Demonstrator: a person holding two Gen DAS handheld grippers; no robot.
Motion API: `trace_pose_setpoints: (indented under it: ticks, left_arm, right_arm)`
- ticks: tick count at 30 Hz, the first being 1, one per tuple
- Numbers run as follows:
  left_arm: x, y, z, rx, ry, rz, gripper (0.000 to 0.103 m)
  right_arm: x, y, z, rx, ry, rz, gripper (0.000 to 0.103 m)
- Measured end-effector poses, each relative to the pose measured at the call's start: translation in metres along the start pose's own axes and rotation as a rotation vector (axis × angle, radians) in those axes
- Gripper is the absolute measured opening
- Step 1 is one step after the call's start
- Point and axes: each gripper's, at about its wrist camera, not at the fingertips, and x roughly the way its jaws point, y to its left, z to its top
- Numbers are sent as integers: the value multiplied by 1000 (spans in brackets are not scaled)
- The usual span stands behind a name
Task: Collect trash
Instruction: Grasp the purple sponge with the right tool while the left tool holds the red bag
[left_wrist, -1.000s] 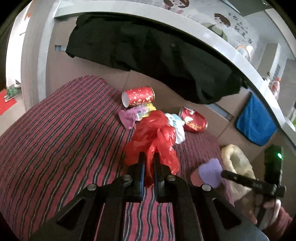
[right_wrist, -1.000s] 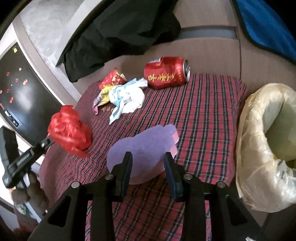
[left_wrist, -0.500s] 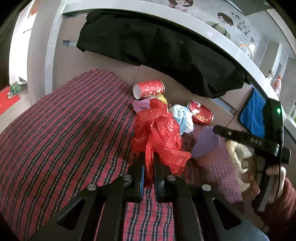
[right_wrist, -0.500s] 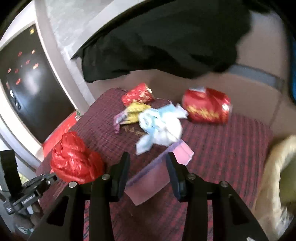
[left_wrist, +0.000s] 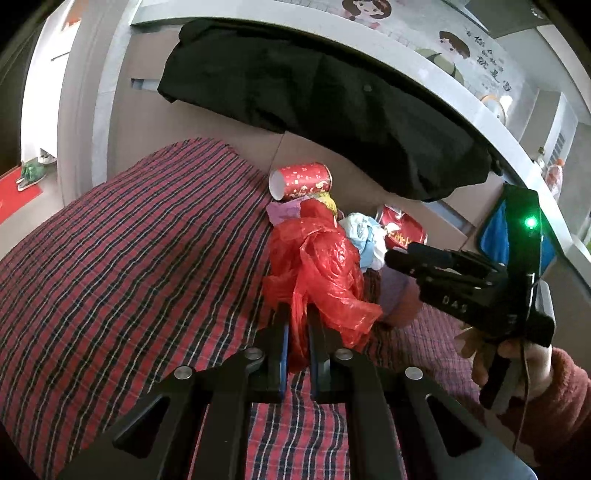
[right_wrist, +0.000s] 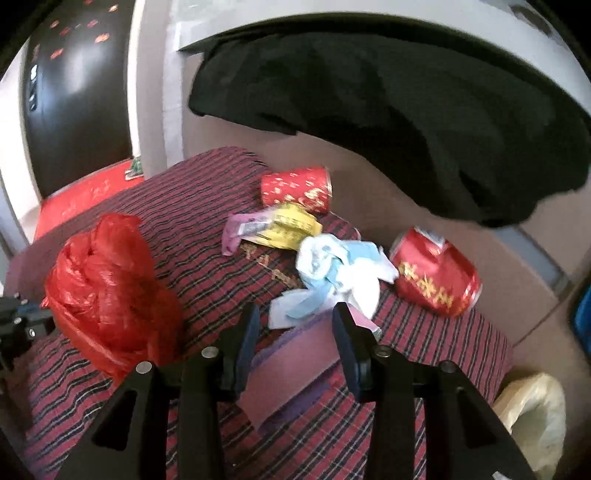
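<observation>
Red plastic bag (left_wrist: 317, 269) pinched in left gripper (left_wrist: 298, 332), purple-pink box (right_wrist: 295, 354) clamped between right gripper (right_wrist: 295, 332) pads, jaws lately widened, plaid cloth (left_wrist: 129, 266) beneath.

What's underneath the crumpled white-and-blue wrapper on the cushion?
The crumpled wrapper lies on the plaid cushion, its near edge overlapping the pink-purple pad between the right gripper's jaws. Anything beneath its middle is hidden.

red bag (left_wrist: 317, 266), plaid cloth (left_wrist: 129, 258), perhaps purple box (right_wrist: 295, 354)

A black garment (left_wrist: 332, 110) drapes over a grey ledge (left_wrist: 436, 66) above a red plaid cover (left_wrist: 129, 258). A blue cloth (left_wrist: 493, 236) hangs at right; cartoon stickers (left_wrist: 448, 48) line the wall; a red mat (right_wrist: 85, 199) lies beyond.
</observation>
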Motion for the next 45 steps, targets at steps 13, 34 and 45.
trace_pose_setpoints:
  ticks: [13, 34, 45]
  left_arm:
    - [5, 2, 2, -21, -11, -13, 10]
    - [10, -5, 3, -19, -16, -22, 13]
    - [5, -1, 4, -23, -29, -10, 15]
  right_arm:
    - [-41, -45, -16, 293, -22, 66, 39]
    - [-6, -19, -22, 430, 26, 99, 45]
    - [19, -5, -18, 297, 71, 104, 55]
